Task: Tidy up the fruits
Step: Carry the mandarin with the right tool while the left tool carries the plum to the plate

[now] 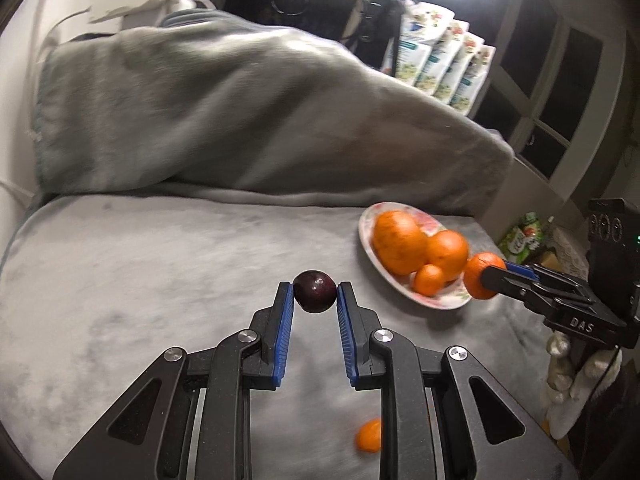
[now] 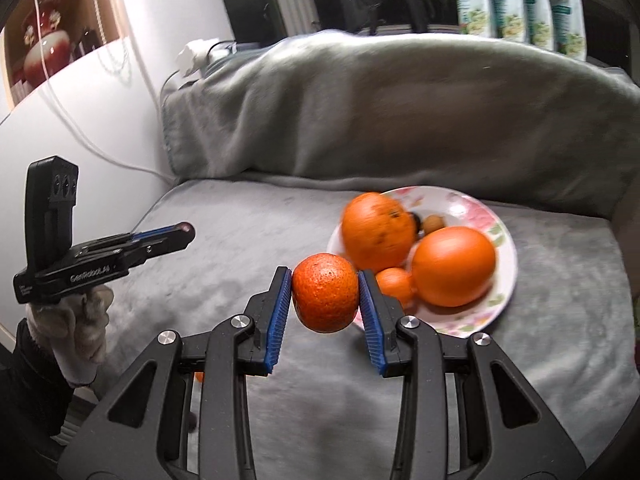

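Your left tongs point(image 1: 316, 294) clamp a dark plum point(image 1: 315, 291); your right tongs point(image 2: 325, 298) clamp a tangerine point(image 2: 325, 298). Both fruits hang above the grey blanket point(image 2: 248, 240). The plate point(image 2: 472, 204) of oranges lies ahead and rightward, nearer your right tongs.

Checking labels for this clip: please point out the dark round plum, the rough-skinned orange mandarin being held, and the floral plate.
Dark round plum point(image 1: 315, 291), left wrist view, front face.
Rough-skinned orange mandarin point(image 2: 325, 292), right wrist view, centre of peel.
Floral plate point(image 2: 486, 210), right wrist view, bare far rim.
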Tool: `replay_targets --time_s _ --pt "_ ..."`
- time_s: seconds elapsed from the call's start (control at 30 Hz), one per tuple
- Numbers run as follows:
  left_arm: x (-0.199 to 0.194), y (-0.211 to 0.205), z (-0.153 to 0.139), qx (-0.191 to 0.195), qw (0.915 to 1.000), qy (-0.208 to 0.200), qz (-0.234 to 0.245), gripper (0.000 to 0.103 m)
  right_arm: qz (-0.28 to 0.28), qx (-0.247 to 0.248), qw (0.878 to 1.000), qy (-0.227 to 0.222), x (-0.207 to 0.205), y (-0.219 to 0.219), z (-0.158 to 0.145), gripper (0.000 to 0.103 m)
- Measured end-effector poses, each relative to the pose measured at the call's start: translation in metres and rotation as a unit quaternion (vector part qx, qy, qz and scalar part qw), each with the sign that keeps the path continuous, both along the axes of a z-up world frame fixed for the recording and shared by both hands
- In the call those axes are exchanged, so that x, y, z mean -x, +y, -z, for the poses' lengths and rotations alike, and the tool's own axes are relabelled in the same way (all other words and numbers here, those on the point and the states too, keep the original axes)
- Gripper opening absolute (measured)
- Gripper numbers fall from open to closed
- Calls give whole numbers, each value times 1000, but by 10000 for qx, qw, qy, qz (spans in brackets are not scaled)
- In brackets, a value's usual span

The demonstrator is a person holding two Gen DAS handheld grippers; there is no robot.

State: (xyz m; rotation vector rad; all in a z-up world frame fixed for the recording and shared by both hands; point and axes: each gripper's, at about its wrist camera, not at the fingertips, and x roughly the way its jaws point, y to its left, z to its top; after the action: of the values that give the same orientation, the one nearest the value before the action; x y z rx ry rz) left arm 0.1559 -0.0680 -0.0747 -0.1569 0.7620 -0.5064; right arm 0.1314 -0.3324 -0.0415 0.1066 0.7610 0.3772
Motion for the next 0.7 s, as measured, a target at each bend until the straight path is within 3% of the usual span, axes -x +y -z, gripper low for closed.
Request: replay_targets --time_s 0.7 --pt "-37 -94 -25 -155 9970 -270 713 21 494 -15 9987 -117 -37 -66 -3 36"
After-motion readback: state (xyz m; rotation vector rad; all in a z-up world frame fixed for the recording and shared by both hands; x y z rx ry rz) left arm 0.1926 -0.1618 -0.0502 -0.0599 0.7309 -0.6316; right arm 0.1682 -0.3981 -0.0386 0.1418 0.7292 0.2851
